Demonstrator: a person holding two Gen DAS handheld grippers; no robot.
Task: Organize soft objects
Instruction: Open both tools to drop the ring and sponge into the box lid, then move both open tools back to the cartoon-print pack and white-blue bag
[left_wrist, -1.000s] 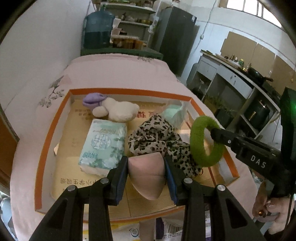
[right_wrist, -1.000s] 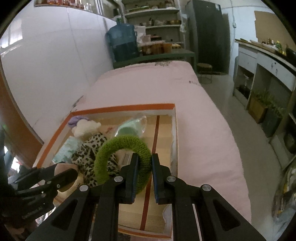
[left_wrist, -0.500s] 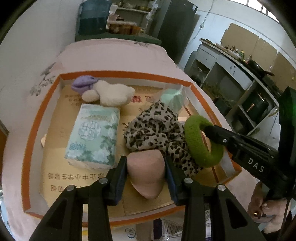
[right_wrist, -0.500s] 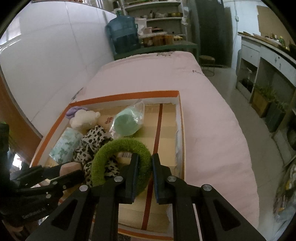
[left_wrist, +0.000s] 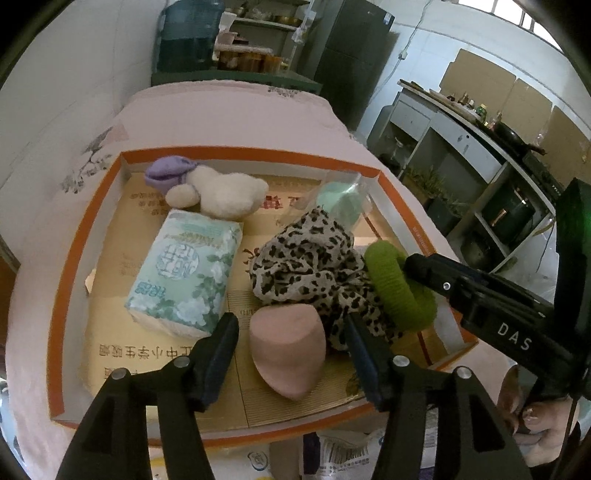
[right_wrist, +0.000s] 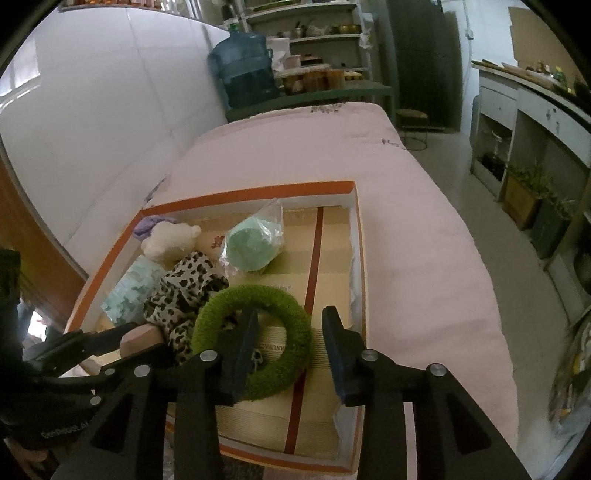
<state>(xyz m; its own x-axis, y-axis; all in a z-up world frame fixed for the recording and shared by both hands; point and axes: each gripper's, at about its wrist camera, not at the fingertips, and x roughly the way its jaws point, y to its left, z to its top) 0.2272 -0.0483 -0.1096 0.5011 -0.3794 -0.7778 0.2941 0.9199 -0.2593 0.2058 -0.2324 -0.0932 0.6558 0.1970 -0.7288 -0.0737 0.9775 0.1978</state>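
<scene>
A: As your left tongs spread, the sponge sits free between them on the box floor, beside the scarf.

B: Your right tongs are opening too; the ring straddles one finger, released by the box's right wall.

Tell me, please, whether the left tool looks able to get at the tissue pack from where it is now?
Probably yes. The tissue pack lies uncovered in the box, just beside the left tool, whose jaws are opening around the pink sponge. Nothing lies on top of it; the sponge only sits alongside.
</scene>
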